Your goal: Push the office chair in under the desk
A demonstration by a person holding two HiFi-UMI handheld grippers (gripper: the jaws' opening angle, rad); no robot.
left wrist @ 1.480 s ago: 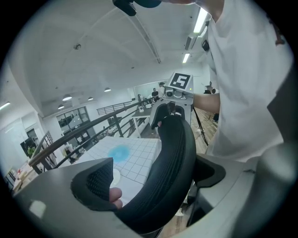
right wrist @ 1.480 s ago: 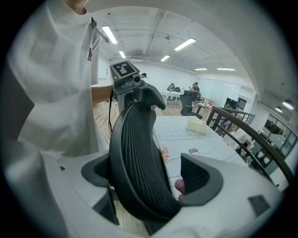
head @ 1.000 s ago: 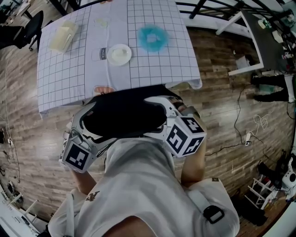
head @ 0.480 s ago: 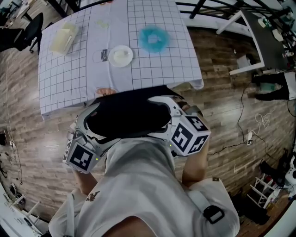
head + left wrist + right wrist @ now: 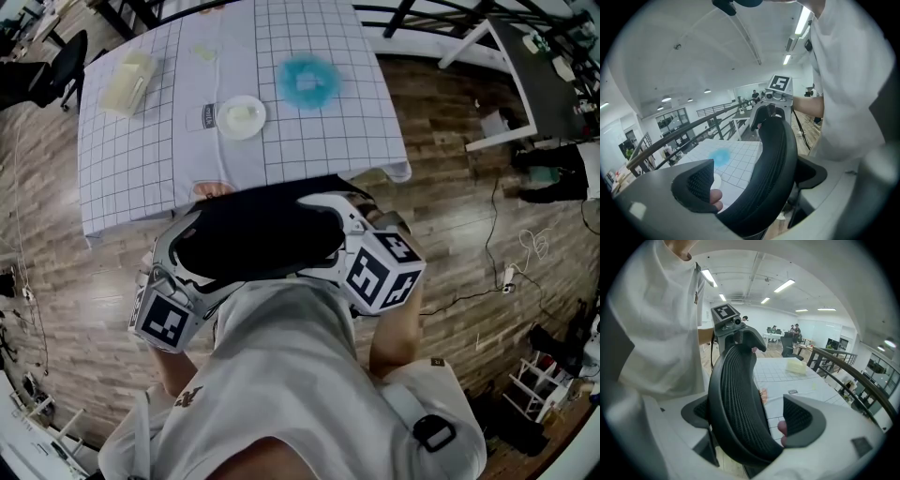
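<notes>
**Chair back straddled by both grippers at the desk edge**

Backrest of the office chair (image 5: 258, 230) runs between the fingers of both your grippers, one gripper at each end of it. Left gripper (image 5: 754, 180): fingers wide, not clamped. The finger on your side lies against the rear of the rest, and the far finger (image 5: 696, 183) stands off its front, with gridded cloth showing in the gap. Right gripper (image 5: 749, 417): same, wide. Its near finger is on the rest and its far finger (image 5: 804, 420) is clear of the mesh.

Likely reason: you push with the near fingers only, while the far ones hook over so the rest cannot slip out. Holding both ends should keep the chair from swivelling.

The desk (image 5: 319, 131) starts just beyond the far fingers, and in the head view the rest's top overlaps its near edge. The seat and wheels are hidden, but the chair looks nearly in, with a short push left. Watch that the far fingers don't catch the cloth hem.
</notes>
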